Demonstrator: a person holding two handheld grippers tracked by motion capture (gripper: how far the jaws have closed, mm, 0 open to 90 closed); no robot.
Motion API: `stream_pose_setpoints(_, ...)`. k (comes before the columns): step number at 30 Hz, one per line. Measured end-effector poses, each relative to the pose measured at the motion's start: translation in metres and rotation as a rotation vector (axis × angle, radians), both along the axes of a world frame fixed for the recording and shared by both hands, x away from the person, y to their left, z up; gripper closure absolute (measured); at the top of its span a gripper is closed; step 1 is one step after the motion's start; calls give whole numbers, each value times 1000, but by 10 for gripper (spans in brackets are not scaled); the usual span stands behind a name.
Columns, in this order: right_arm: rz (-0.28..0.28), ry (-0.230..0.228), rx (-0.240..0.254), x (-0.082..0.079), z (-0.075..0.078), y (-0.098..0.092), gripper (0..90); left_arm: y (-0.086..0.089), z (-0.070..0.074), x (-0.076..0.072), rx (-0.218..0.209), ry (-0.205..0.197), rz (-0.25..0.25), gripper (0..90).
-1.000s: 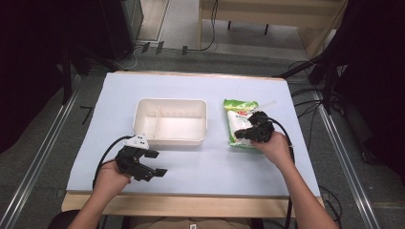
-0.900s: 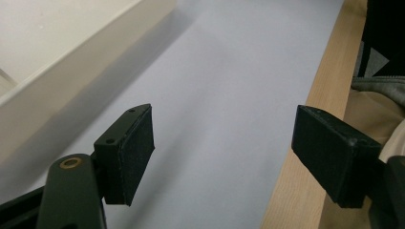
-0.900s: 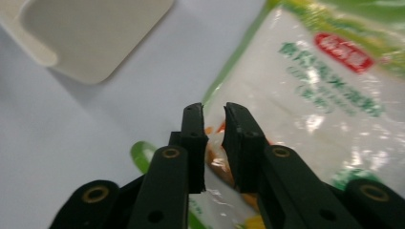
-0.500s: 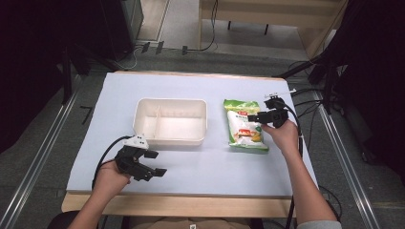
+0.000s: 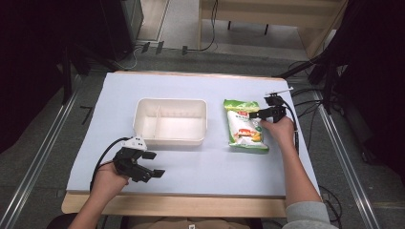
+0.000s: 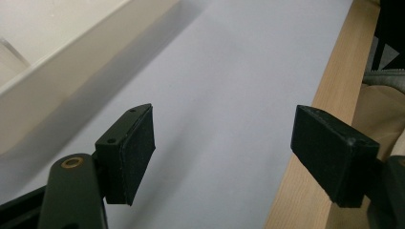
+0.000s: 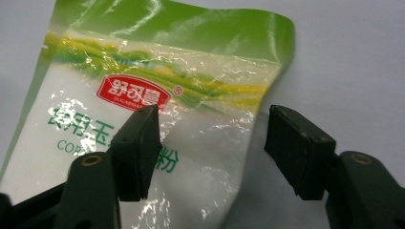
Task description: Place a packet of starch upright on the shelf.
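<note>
1. Currently, your table [image 5: 200, 86] with its pale blue cover fills the middle of the high view; its wooden front edge runs along the bottom.
2. Your white tray [image 5: 170, 140], divided and empty, sits centre frame, slightly left.
3. Your green snack bag [image 5: 245, 128] lies flat right of centre, apart from the tray.
4. Your right gripper [image 5: 254, 114] hangs at the bag's right edge, upper right of centre. In the right gripper view [image 7: 210, 143] its jaws are spread, one over the printed face, the other beyond the bag's edge, pinching nothing.
5. Your left gripper [image 5: 154, 164] rests lower left, near the table's front edge, jaws wide apart and empty [image 6: 224, 152].
6. Risk, judged: closing here would catch only a thin margin of slick film. The bag could slip free or tear, or slide on the cover if a jaw drags on it.
</note>
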State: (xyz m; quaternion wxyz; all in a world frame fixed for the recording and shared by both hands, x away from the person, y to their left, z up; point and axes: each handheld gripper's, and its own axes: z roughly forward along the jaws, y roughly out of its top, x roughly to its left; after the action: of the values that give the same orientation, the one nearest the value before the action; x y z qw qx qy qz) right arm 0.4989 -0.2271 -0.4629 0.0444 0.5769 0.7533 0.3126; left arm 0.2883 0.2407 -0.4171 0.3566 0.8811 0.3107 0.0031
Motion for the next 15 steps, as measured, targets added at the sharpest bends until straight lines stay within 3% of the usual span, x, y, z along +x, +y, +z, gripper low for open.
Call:
stream_pose_setpoints(1, 22, 2, 27, 1, 0, 4, 389, 0, 0, 0, -1, 1, -1, 236)
stream_pose_setpoints(4, 29, 3, 14, 0, 0, 8, 434, 0, 1, -1, 1, -1, -1, 236)
stream_pose_setpoints(6, 30, 29, 31, -2, 1, 11, 516, 0, 0, -1, 2, -3, -5, 236)
stream_pose_setpoints(7, 30, 29, 31, -2, 1, 11, 516, 0, 0, 0, 4, -1, -3, 236)
stream_pose_setpoints(8, 29, 36, 25, -2, 2, 13, 556, -1, 0, 0, 7, 0, -5, 236)
stream_pose_setpoints(9, 34, 32, -14, -4, 3, 16, 607, -1, 0, 0, 3, 0, -3, 236)
stream_pose_setpoints(12, 29, 35, -16, -4, 3, 18, 652, -1, 0, 0, -1, -1, -3, 236)
stream_pose_setpoints(15, 26, 33, -41, -6, 3, 21, 753, -1, 0, 0, 4, -1, -6, 236)
